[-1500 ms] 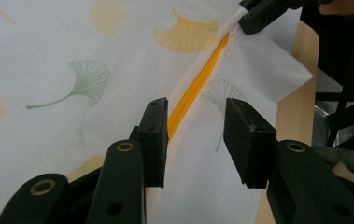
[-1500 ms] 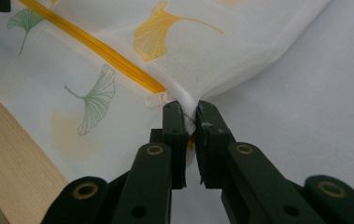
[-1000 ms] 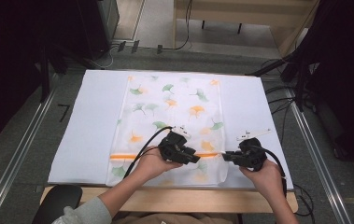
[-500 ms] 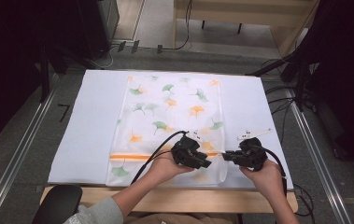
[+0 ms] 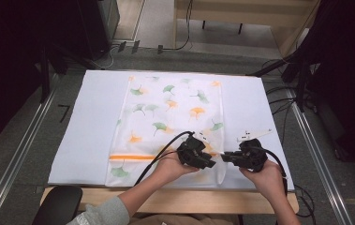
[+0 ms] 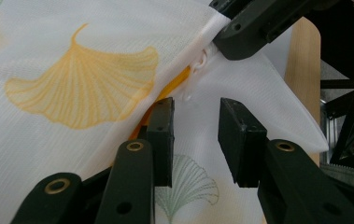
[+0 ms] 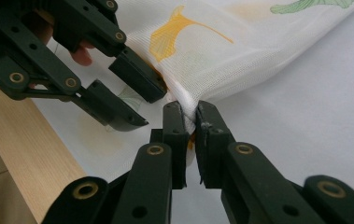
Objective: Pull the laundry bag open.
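R gripper [image 7: 191, 122] jaws pinch mesh bag [image 5: 166, 108] edge; L gripper [image 6: 194, 135] jaws wide, beside it.

A lab-like recording space: a wooden desk [image 5: 175, 199] under a white sheet [image 5: 86, 126] stands between metal rails [image 5: 20, 145], with cables [image 5: 283, 101] trailing over grey carpet [image 5: 203, 58], dark stands [image 5: 301, 70] at the sides and black surroundings.

Wooden table [image 5: 175, 199], lower centre of frame, bare edge along the bottom. White sheet [image 5: 86, 126] covers its top. On the sheet, centre: white mesh cloth [image 5: 175, 108] printed with ginkgo leaves, orange stripe lower left.
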Action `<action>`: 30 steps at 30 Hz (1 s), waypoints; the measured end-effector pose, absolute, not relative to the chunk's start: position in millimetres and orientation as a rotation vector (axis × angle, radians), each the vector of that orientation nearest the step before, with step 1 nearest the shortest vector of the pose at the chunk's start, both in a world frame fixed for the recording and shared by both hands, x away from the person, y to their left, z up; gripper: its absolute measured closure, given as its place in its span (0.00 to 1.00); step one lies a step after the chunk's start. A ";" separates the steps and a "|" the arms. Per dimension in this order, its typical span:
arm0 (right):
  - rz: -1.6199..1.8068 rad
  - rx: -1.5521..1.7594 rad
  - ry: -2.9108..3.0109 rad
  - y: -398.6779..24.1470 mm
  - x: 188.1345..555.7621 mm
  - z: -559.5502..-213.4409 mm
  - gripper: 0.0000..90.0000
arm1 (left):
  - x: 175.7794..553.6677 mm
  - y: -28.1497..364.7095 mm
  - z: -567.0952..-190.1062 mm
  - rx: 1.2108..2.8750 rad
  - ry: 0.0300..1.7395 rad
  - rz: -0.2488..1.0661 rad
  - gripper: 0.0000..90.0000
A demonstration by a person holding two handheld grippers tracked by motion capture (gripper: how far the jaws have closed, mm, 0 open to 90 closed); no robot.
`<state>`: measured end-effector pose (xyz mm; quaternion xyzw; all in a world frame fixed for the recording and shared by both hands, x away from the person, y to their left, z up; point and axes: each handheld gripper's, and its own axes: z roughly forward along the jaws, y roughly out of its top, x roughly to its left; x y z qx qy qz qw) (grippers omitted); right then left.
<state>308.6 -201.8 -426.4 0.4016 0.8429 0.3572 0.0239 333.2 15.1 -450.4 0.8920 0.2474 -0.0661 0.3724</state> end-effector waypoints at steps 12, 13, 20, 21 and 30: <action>1.122 1.189 2.632 -198.9 306.7 -424.2 0.95 | 335.1 12.3 -449.5 2.273 0.633 -0.179 0.75; 1.121 1.185 2.636 -198.6 306.6 -424.2 0.95 | 335.0 12.2 -449.4 2.272 0.631 -0.178 0.75; 1.109 1.185 2.644 -196.9 306.1 -424.9 0.95 | 333.7 10.4 -447.1 2.267 0.625 -0.194 0.85; 1.106 1.186 2.645 -196.6 306.0 -424.9 0.95 | 333.7 10.4 -447.1 2.267 0.625 -0.194 0.85; 1.099 1.179 2.649 -194.1 305.2 -424.8 0.95 | 335.5 8.4 -447.7 2.268 0.638 -0.225 0.91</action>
